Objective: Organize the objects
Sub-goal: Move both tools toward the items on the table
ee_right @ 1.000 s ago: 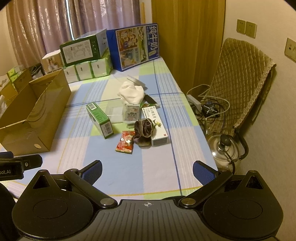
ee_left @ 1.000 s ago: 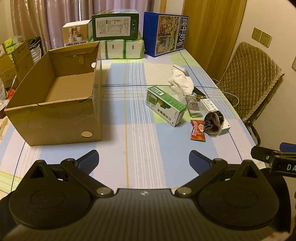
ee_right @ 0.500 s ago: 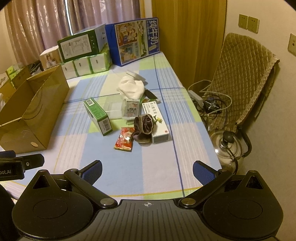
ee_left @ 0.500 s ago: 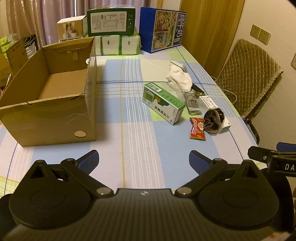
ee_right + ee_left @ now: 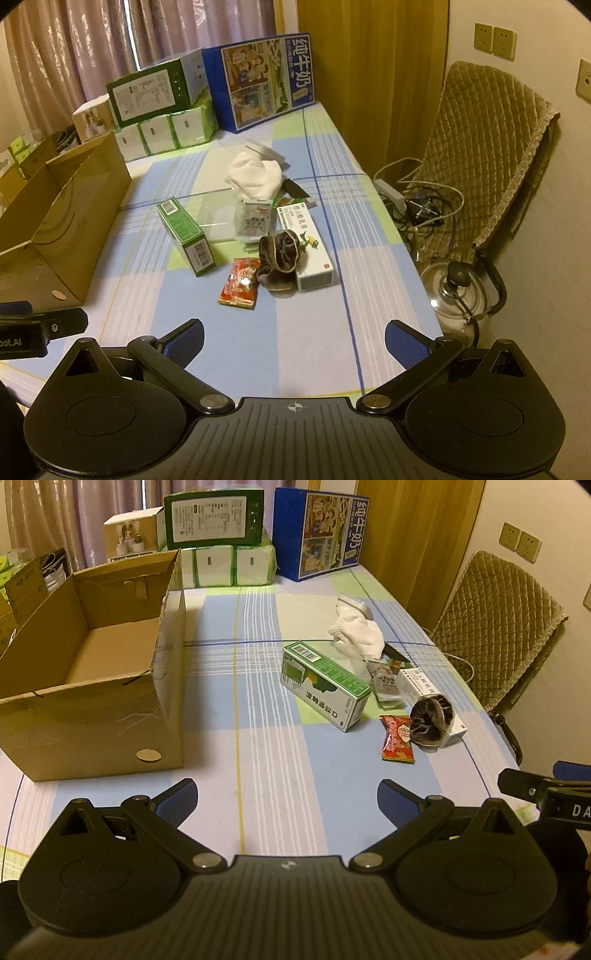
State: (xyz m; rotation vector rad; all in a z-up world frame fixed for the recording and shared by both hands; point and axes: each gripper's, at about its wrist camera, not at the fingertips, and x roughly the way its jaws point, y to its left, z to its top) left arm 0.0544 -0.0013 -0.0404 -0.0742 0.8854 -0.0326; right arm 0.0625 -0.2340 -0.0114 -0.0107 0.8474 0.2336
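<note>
The left gripper [image 5: 287, 798] is wide open. Its two blue fingertips [image 5: 176, 800] stand far apart and hold nothing. It hangs in the air, low at the near end of the surface [image 5: 258, 760], and points forward. The right gripper [image 5: 294, 340] is wide open too. Its blue fingertips [image 5: 406, 347] are far apart and hold nothing. It hangs in the air beside the left one and also points forward. Each gripper shows up at the edge of the other one's view. No hand or arm can be seen.
</note>
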